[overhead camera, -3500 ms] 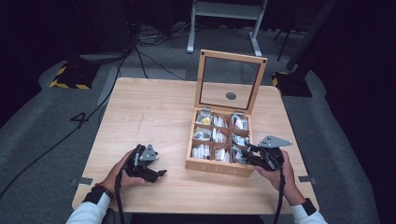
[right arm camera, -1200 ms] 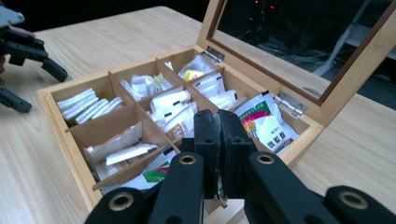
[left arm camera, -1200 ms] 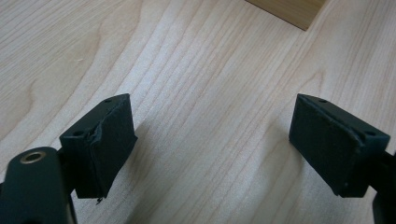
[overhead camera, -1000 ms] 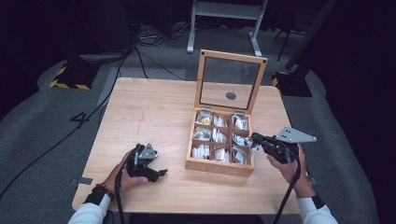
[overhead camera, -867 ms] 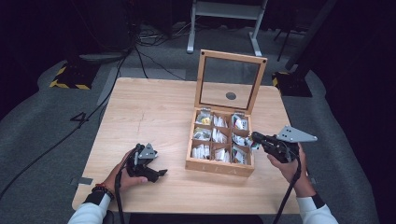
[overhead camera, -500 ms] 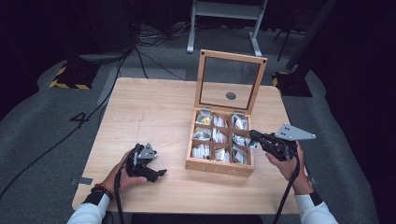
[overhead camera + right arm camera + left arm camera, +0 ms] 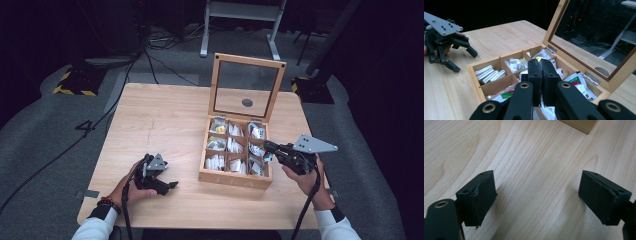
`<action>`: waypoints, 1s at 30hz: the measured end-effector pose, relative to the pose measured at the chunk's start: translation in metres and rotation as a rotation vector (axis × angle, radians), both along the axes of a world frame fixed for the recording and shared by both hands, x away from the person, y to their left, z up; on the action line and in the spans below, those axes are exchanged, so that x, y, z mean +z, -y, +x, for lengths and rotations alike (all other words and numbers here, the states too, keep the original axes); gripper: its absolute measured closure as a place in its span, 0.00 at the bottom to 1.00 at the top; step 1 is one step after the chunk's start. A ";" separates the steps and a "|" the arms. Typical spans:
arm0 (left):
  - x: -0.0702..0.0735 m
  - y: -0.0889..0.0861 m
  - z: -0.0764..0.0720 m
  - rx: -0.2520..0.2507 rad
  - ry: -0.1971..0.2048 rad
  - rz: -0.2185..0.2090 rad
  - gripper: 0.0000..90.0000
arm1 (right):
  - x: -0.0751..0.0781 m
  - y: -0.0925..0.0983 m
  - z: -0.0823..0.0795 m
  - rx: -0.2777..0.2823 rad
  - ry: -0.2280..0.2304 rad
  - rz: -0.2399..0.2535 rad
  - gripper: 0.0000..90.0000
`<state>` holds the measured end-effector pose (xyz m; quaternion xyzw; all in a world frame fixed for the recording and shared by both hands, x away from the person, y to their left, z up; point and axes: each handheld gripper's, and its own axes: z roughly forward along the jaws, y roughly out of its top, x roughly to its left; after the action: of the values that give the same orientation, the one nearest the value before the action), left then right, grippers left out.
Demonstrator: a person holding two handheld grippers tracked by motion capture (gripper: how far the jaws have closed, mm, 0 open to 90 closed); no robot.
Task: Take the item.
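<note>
A wooden box [image 7: 235,178] stands open at the table's right of centre, its glass lid [image 7: 246,87] upright. Its compartments hold white and coloured sachets [image 7: 229,145]. My right gripper [image 7: 268,146] hovers over the box's right-hand compartments, pointing left, jaws shut with nothing seen between them. In the right gripper view the shut gripper [image 7: 541,68] hangs above the sachets [image 7: 490,72]. My left gripper [image 7: 170,178] rests on the table left of the box, open and holding nothing. In the left gripper view, its open jaws [image 7: 539,195] frame bare wood.
The wooden table [image 7: 160,120] stretches bare to the left and behind the left hand. A corner of the box [image 7: 579,125] lies ahead of the left gripper. Cables [image 7: 165,65] and a metal stand [image 7: 240,10] sit on the dark floor beyond.
Since the earliest frame my right gripper has lifted from the box's front right corner and swung right, now pointing left over the compartments. Over the last second it barely shifts. The left gripper stays still.
</note>
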<state>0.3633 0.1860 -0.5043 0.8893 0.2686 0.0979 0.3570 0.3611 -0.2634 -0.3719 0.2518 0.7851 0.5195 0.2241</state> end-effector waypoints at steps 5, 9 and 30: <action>0.000 0.000 0.000 0.002 0.000 0.000 0.16 | 0.000 -0.003 -0.001 0.013 -0.001 0.001 0.97; 0.000 0.000 0.000 0.000 0.000 -0.001 0.16 | 0.001 -0.007 -0.004 0.028 -0.001 0.003 0.97; 0.000 -0.001 0.000 0.001 0.000 0.001 0.16 | 0.000 -0.024 -0.022 0.118 -0.009 0.000 0.97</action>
<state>0.3637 0.1867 -0.5045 0.8893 0.2689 0.0981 0.3567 0.3388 -0.2392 -0.3720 0.2073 0.7995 0.5309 0.1897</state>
